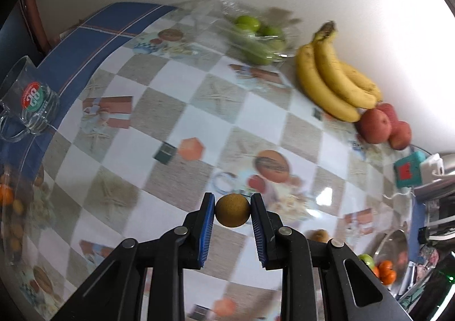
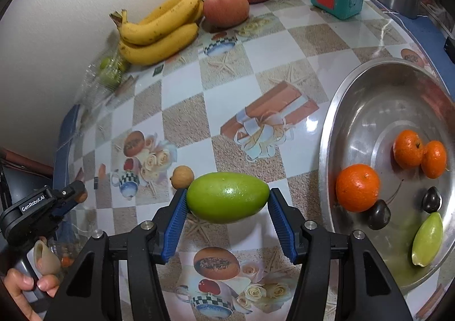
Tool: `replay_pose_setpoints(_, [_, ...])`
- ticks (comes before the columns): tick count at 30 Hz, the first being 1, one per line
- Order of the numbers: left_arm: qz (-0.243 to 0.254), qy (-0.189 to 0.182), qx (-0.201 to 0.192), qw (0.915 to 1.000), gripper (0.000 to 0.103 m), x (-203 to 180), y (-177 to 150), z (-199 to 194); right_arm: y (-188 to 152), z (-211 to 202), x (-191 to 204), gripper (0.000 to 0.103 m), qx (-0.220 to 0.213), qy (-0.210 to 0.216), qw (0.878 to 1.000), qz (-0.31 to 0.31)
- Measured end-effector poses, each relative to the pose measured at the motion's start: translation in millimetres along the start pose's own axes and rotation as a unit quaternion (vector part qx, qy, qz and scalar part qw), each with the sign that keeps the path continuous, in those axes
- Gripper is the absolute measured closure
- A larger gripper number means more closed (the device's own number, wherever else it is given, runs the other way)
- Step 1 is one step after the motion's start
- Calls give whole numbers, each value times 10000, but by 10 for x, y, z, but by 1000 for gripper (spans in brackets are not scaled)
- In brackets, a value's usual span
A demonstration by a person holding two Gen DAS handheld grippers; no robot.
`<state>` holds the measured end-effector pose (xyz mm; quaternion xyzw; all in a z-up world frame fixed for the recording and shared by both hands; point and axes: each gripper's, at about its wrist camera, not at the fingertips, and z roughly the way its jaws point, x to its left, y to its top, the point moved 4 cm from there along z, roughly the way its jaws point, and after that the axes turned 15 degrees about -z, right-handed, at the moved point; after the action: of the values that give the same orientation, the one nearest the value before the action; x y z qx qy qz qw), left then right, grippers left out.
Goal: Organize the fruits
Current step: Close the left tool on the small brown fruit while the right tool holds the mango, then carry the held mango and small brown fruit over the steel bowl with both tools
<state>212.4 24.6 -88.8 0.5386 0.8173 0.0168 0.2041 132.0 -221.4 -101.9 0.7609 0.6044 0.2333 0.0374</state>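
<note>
3 bananas (image 2: pixel 159 29), 3 apples (image 2: pixel 226 7), 3 oranges (image 2: pixel 357 187), L gripper (image 1: pixel 232 211) clamping brown fruit (image 1: pixel 232 210), R gripper (image 2: pixel 227 201) clamping green fruit (image 2: pixel 227 197)

Both hand-held tools share one build. The left gripper (image 1: pixel 232 208) has matte black plastic arms with triangular cut-outs, joined by round silver pivot pins. Its two fingers (image 1: pixel 207 231) carry ribbed blue pads on their inner faces. The right gripper (image 2: pixel 227 197) looks the same: black linkage arms, silver pins, blue ridged pads. Seen from the right wrist camera, the left tool's black body bears white lettering reading "GenRobot.AI". The person's hand (image 2: pixel 24 288) grips a grey handle; no sleeve shows.
</note>
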Motion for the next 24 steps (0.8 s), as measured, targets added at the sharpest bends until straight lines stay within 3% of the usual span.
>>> replay_pose_setpoints(11, [178,-170,-126,9996,75,-480,-459,-60,21,-209,-128,44,-216,-22,9998,46])
replay_pose_setpoints(24, [516,-103,-122,9985,75,-656,-651,29,16,-347,-365,44,-364,-88,9988,311])
